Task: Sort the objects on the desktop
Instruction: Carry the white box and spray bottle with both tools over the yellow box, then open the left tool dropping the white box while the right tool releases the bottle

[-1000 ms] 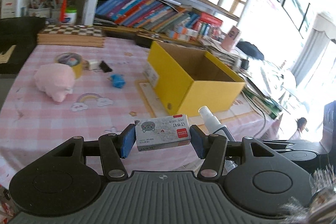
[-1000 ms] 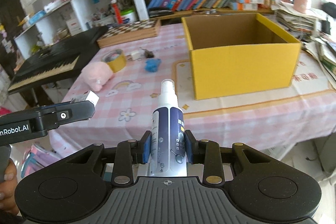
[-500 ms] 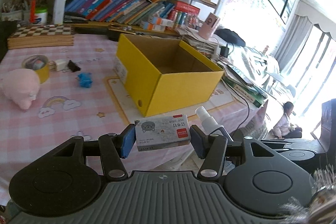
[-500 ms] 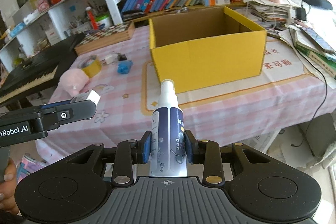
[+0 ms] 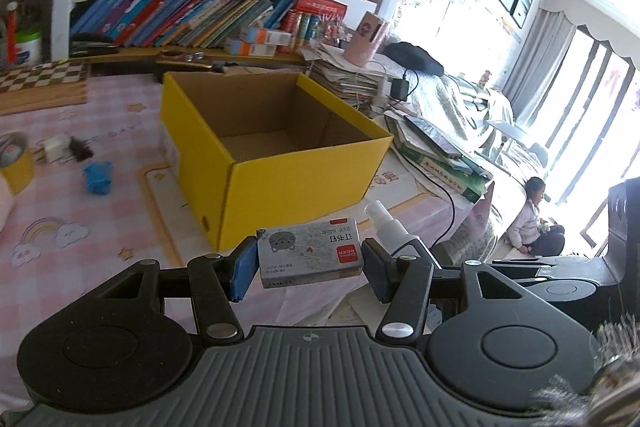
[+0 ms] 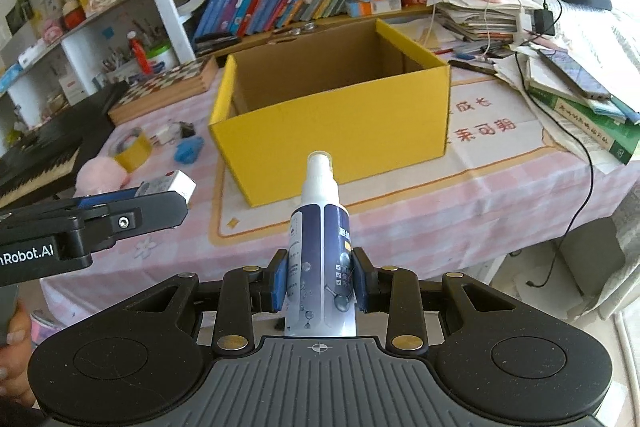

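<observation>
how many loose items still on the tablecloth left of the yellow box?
5, maybe more hidden: yellow tape roll, pink plush toy, white charger block, black binder clip, blue crumpled object.

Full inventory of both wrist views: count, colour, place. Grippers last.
Open cardboard box: 1, yellow, centre of table, looks empty.
Checked tablecloth: 1, pink and white, over the table.
Tape roll: 1, yellow, left of box.
Small crumpled object: 1, blue, between tape roll and box.
Plush toy: 1, pink, near tape roll.
Chessboard: 1, wood, checked top, behind the tape.
Staple box: 1, grey with red label, in left gripper.
Spray bottle: 1, white and dark blue, upright in right gripper.
Left gripper: shut on staple box.
Right gripper: shut on spray bottle.
</observation>
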The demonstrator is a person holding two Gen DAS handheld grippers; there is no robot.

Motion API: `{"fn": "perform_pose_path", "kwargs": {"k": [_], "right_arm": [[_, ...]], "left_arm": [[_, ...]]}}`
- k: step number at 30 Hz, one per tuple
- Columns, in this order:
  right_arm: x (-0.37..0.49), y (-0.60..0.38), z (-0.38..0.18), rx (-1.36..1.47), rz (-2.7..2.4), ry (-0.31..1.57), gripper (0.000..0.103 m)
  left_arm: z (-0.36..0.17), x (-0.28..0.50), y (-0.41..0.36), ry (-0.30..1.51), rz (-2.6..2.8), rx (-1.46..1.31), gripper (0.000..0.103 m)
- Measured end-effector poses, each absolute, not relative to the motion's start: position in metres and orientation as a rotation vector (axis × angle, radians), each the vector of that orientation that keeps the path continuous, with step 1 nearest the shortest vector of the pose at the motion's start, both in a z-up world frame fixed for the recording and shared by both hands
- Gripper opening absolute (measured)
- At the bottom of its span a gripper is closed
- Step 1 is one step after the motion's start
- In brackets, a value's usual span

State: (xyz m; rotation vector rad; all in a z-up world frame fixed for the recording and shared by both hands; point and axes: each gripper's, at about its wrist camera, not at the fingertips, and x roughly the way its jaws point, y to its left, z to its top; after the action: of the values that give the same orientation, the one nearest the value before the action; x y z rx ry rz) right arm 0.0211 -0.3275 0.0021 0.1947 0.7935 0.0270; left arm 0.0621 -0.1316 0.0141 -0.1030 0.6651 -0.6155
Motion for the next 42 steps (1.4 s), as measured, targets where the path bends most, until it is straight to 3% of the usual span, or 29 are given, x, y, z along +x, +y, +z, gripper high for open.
{"fn": "perform_pose_path", "kwargs": {"k": [26, 42], "right_arm": [[0.147, -0.396, 0.051, 0.101, 0.225, 0.584, 0.032], [0.261, -0.377, -0.014, -0.249, 0.386, 0.814, 0.032]], "left_arm": [[0.058, 0.149, -0.205, 0.482, -0.464, -0.104, 0.053], [0.003, 0.245, -0.243, 0.707, -0.409, 0.088, 0.053]]}}
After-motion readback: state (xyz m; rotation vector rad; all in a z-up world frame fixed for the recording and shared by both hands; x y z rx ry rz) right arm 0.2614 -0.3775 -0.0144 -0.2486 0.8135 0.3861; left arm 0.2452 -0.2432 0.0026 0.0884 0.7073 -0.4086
